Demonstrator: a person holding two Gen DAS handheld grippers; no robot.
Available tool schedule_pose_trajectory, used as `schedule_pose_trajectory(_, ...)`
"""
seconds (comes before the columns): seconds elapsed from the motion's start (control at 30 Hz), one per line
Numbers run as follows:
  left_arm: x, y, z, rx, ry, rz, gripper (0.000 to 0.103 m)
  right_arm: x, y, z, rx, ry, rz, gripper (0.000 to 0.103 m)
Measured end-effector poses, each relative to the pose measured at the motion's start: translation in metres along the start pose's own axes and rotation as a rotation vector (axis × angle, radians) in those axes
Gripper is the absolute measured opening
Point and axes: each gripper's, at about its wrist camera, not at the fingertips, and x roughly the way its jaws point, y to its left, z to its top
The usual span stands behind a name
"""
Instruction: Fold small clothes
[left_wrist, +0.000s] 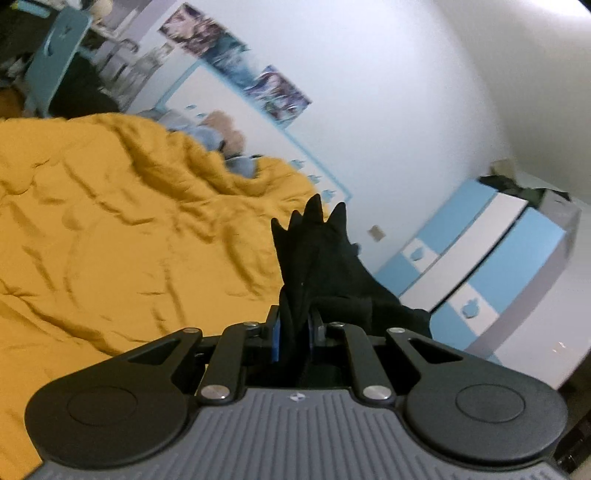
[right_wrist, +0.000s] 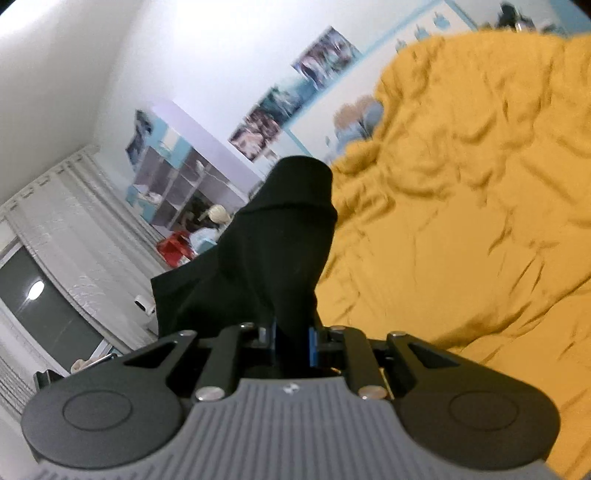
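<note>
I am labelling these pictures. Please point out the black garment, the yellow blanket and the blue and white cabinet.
black garment (right_wrist: 273, 243), right wrist view, middle of the bunched cloth
yellow blanket (left_wrist: 110, 221), left wrist view, wrinkled top surface
blue and white cabinet (left_wrist: 480, 266), left wrist view, front panel

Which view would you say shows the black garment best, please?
The right wrist view: the black garment fills the centre, showing a rounded folded end and a flap, clamped in the right gripper. The left wrist view shows only a narrow bunched strip with pointed pleats rising from the left gripper.

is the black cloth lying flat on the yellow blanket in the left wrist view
No, the black cloth is bunched upright in the shut left gripper.
</note>
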Motion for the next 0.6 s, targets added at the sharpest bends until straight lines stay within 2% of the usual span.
schedule_pose_trajectory(0.13,-0.012,-0.034,-0.01,0.035,-0.007,-0.057,0.013,-0.053,0.016,0.01,-0.042,-0.041,-0.008,0.01)
schedule_pose_trajectory(0.3,-0.014,-0.057,-0.02,0.073,0.007,-0.082,0.013,-0.101,0.029,0.012,-0.075,-0.064,-0.024,0.01)
schedule_pose_trajectory(0.43,0.013,-0.037,-0.029,0.04,0.082,-0.03,0.013,-0.097,0.009,0.005,-0.035,-0.027,-0.063,0.011)
schedule_pose_trajectory(0.53,0.037,-0.011,-0.038,0.013,0.144,0.034,0.013,-0.067,-0.022,-0.003,0.035,0.054,-0.104,0.011)
schedule_pose_trajectory(0.6,0.056,0.007,-0.04,-0.009,0.186,0.071,0.013,-0.045,-0.04,-0.006,0.038,0.092,-0.135,0.01)
